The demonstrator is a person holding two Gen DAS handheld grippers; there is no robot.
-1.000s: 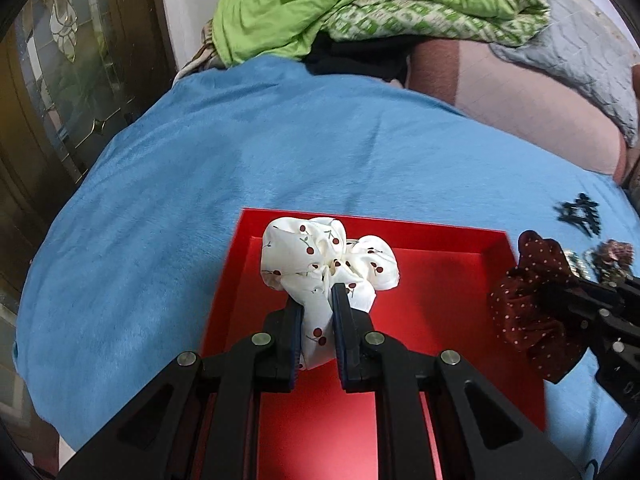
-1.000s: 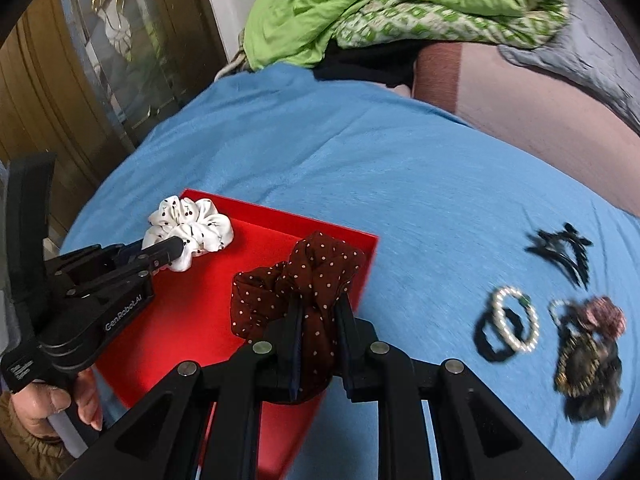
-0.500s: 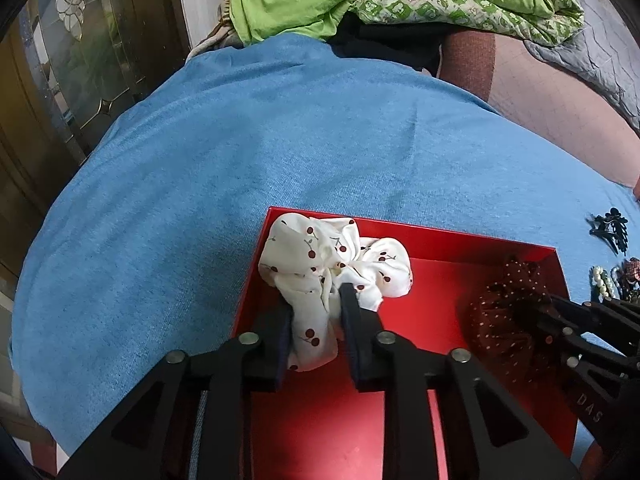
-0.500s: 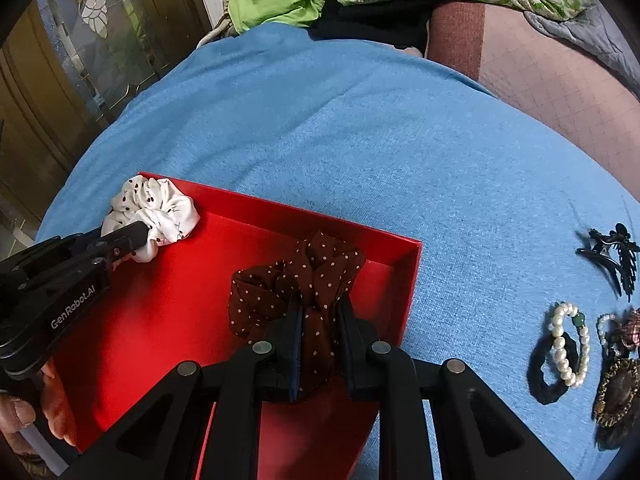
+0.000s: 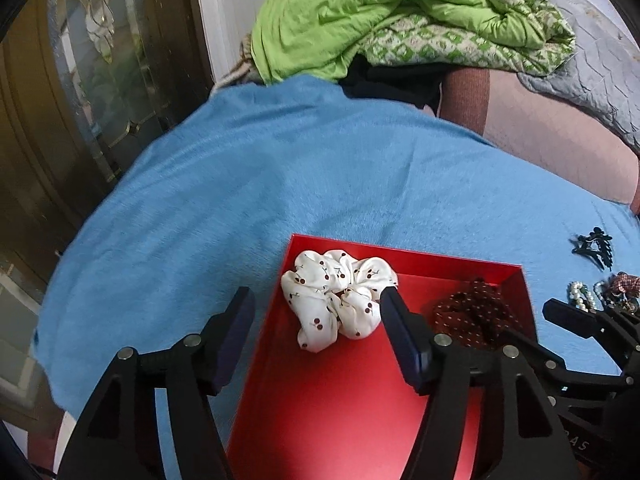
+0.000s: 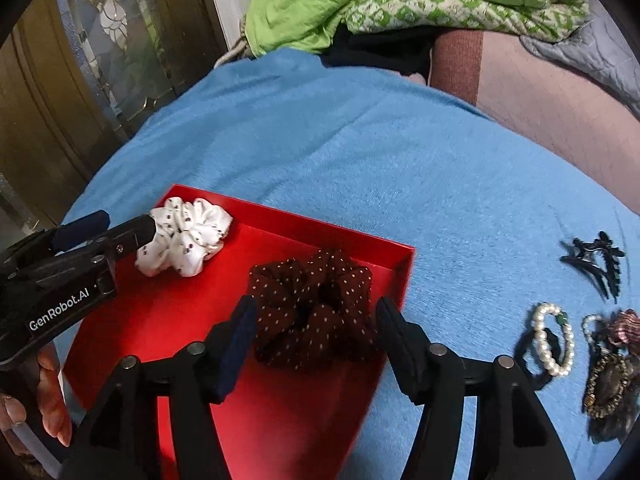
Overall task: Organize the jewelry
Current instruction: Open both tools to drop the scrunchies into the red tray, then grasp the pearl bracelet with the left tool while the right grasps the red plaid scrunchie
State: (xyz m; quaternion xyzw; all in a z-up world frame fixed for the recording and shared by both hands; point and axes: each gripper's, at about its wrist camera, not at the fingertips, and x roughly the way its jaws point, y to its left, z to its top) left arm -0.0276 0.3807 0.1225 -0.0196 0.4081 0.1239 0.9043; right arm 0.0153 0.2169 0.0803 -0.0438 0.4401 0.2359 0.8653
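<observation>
Scrunchies lie inside the red tray (image 5: 352, 408), which rests on the blue blanket (image 5: 248, 184).

Left gripper (image 5: 316, 320): jaws spread wide, holding nothing. The white cherry-print scrunchie (image 5: 336, 300) lies flat on the tray floor in the far left corner, between the two fingertips. The left finger sits outside the tray's left wall, over the blanket; the right finger sits over the tray floor, just beside the scrunchie's right edge. Contact between that finger and the fabric cannot be confirmed.

Right gripper (image 6: 314, 320): jaws spread wide, holding nothing. The dark red polka-dot scrunchie (image 6: 316, 308) lies on the tray floor near the far right corner, between the fingertips. Both fingers stand just beside its outer folds.

In the right wrist view, the left gripper enters from the left edge, with its tip at the white scrunchie. Part of the hand (image 6: 48, 404) holding it shows at the lower left.

Items on the blanket, right of the tray and well apart from it:
- black claw clip (image 6: 596, 264), farthest back;
- pearl bracelet (image 6: 554, 340), lying on a black hair tie (image 6: 528, 356);
- mixed pile of dark jewelry (image 6: 612, 380), at the frame's right edge, contents too blurred to identify.

Background: green quilt (image 5: 380, 12) is heaped at the far end, and a glass-panelled door (image 5: 100, 80) stands at the left.
</observation>
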